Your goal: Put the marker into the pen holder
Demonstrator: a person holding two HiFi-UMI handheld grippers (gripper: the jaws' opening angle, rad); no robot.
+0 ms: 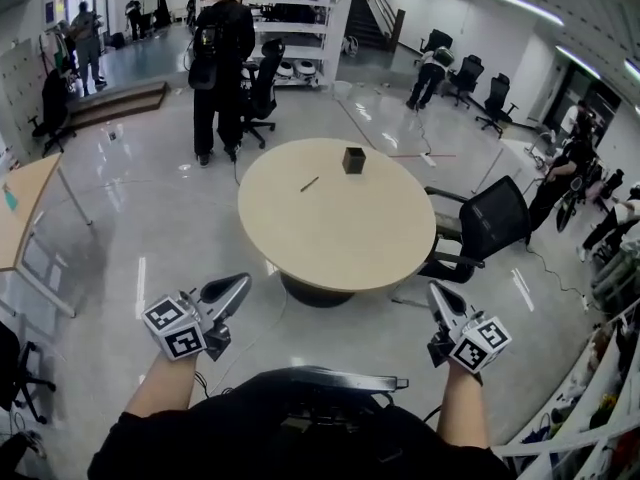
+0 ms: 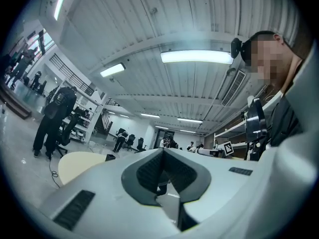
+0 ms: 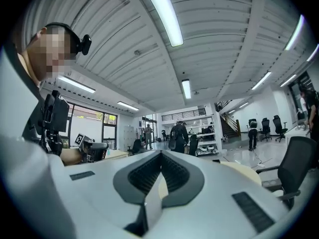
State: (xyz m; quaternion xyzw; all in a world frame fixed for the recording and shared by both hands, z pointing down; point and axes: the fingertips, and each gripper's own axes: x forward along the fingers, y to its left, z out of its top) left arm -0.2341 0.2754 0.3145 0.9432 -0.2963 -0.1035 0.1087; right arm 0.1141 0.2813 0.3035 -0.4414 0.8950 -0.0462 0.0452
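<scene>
head: high, steeply down, well back from round beige table [image 1: 335, 218]; gripper views: low, near level, forward; shared: that table

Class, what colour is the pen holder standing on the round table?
Black. The pen holder shows best in the head view.

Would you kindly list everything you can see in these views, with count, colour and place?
round table: one, beige, on the floor ahead
marker: one, dark, lying on the table, left of the pen holder
pen holder: one, black, standing on the table's far side
office chair: one, black, at the table's right edge
standing person: one, dark clothes, beyond the table
desk: one, wooden, far left
left gripper: one, grey, lower left, shut, empty
right gripper: one, grey, lower right, shut, empty
</scene>
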